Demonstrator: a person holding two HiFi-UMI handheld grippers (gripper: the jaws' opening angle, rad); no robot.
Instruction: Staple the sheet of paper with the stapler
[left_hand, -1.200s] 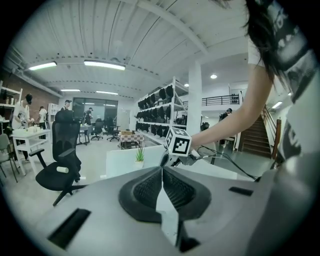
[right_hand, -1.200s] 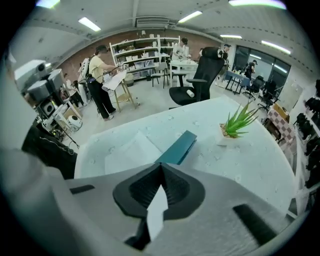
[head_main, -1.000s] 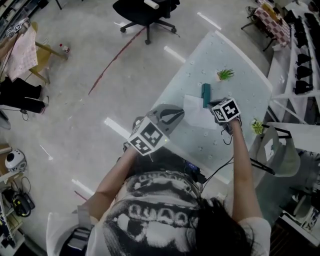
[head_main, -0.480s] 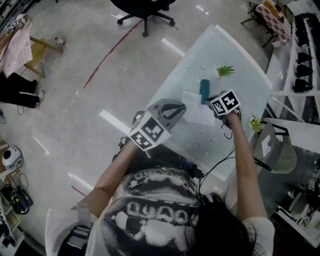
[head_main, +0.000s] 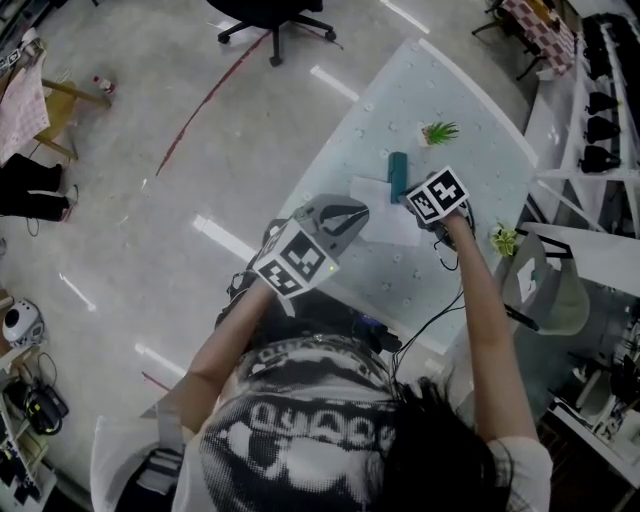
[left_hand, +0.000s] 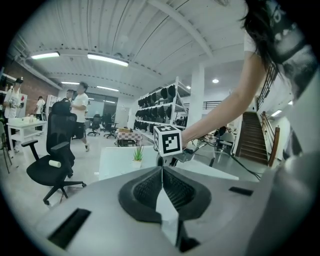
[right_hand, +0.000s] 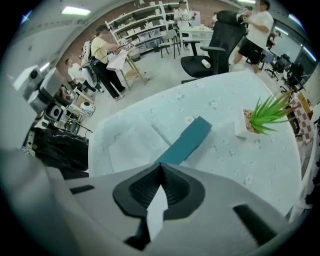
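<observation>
A teal stapler (head_main: 398, 175) lies on the pale table (head_main: 460, 110) with its near end over a white sheet of paper (head_main: 382, 216). My right gripper (head_main: 418, 207) points steeply down at the stapler's near end, under its marker cube, its jaws shut on nothing. In the right gripper view the stapler (right_hand: 186, 141) runs away from the shut tips (right_hand: 161, 164) across the paper (right_hand: 131, 146). My left gripper (head_main: 358, 213) hovers at the table's left edge beside the paper, shut and empty. Its shut tips (left_hand: 162, 168) face the right gripper's cube (left_hand: 167, 140).
A small potted plant (head_main: 437, 132) stands past the stapler and shows in the right gripper view (right_hand: 267, 115). Another green plant (head_main: 503, 240) sits off the table's right side. A black office chair (head_main: 270, 12) stands on the floor beyond. People move in the background.
My left gripper has edged a little toward the paper. The right gripper has stayed over the stapler's near end. The head view has shifted slightly.
</observation>
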